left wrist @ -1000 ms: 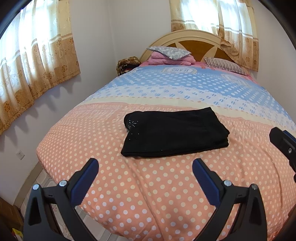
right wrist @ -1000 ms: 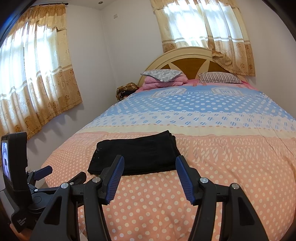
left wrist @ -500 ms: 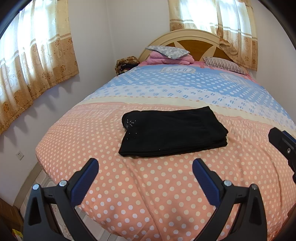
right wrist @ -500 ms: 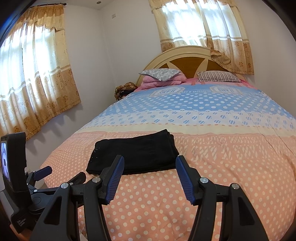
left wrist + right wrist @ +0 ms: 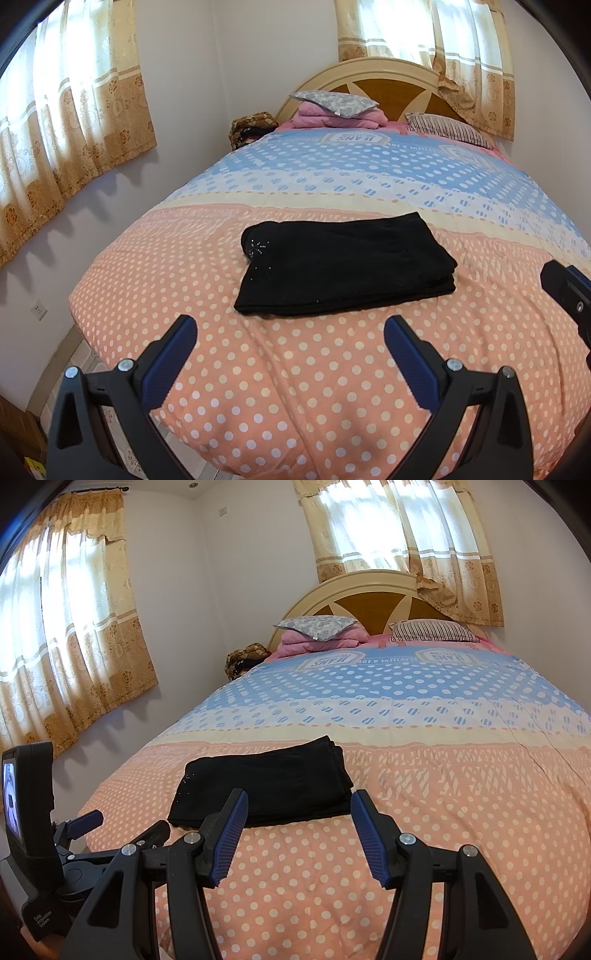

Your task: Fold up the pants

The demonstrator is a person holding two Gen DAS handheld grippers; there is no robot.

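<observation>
Black pants (image 5: 343,266) lie folded into a flat rectangle on the orange dotted part of the bed cover (image 5: 295,387), with small sparkles at their left end. They also show in the right wrist view (image 5: 266,786). My left gripper (image 5: 290,332) is open and empty, held back from the pants near the foot of the bed. My right gripper (image 5: 299,808) is open and empty, just short of the pants' near edge. The left gripper's body (image 5: 44,834) shows at the left of the right wrist view.
Pillows and a pink folded blanket (image 5: 336,110) lie at the wooden headboard (image 5: 369,602). Curtained windows are on the left wall (image 5: 66,122) and behind the headboard. A brown bag (image 5: 251,127) sits in the corner. The bed's left edge drops to a tiled floor (image 5: 74,354).
Both grippers have drifted slightly back and up from the bed; the pants sit a little lower and farther in view. Jaws stay open, and the pants have not moved.
</observation>
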